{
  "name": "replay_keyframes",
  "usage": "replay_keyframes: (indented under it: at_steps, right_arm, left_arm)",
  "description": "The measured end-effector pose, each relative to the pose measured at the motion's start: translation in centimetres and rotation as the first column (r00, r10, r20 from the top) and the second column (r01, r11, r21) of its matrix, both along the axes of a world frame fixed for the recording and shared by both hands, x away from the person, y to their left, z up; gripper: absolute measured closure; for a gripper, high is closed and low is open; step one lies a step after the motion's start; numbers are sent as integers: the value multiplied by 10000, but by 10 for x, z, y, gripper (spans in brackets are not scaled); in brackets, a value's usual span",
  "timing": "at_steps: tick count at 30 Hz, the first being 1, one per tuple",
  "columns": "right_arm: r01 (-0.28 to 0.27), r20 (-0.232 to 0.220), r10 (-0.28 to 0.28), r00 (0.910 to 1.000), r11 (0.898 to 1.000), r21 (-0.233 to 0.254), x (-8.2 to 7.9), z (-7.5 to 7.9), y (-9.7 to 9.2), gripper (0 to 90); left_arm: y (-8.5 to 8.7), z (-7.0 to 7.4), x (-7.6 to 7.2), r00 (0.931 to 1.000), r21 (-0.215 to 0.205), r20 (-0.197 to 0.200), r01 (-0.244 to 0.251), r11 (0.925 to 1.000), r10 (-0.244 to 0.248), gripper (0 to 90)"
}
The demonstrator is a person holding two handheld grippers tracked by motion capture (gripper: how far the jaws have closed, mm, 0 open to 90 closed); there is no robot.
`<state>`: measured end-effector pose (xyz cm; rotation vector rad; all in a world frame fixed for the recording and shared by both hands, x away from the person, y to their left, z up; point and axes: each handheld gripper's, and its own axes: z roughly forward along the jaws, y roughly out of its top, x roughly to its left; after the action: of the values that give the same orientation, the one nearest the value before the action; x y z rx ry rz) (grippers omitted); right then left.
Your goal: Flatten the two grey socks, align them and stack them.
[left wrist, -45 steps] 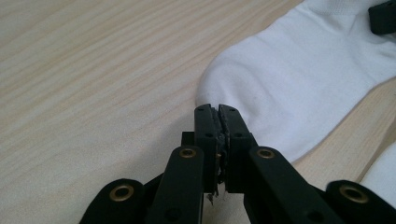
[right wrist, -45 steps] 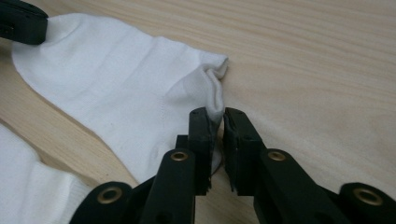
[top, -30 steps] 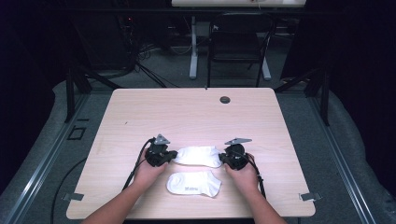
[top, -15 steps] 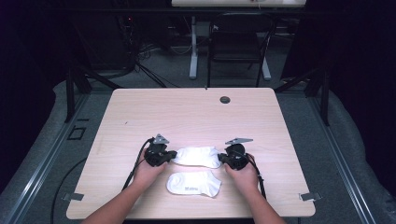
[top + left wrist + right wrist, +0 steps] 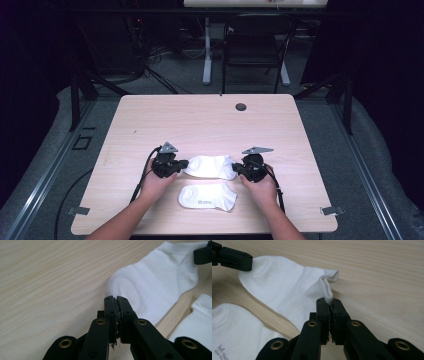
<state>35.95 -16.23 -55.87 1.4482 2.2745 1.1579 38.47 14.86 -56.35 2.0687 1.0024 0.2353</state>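
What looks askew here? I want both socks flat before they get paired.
The far sock is not flat: its cuff is bunched and folded up where the right gripper pinches it. The left gripper pinches its toe end. The near sock lies smooth on the table.

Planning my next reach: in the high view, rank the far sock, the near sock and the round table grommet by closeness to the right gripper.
1. Far sock, pinched at the right gripper.
2. Near sock, just below-left, toward the person.
3. Grommet, near the table's far edge.
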Motion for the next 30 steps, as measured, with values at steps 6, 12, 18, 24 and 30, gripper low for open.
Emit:
replay_keyframes:
  at_steps: [6, 12, 18, 24, 30]
  right_arm:
    - [-98, 60, 96, 9999, 9993, 348, -4, 7, 1, 868]
    - [-249, 150, 239, 9996, 9971, 714, -6, 18, 2, 868]
    - [-565, 122, 559, 9984, 9968, 558, -10, 32, 7, 868]
    - [-854, 137, 848, 9963, 9951, 500, -20, 41, 9, 867]
    - [-1005, 104, 1002, 9949, 9939, 463, -32, 44, 11, 868]
  left_arm:
    - [4, 6, -3, 10000, -213, 5, 58, 9998, -58, 877]
    - [9, 16, -9, 9999, -447, 125, 111, 9989, -105, 877]
    - [15, 25, -18, 9995, -549, 183, 255, 9982, -245, 877]
    - [20, 30, -31, 9993, -656, 122, 373, 9971, -366, 877]
    - [23, 31, -44, 9989, -748, 74, 465, 9961, -461, 877]
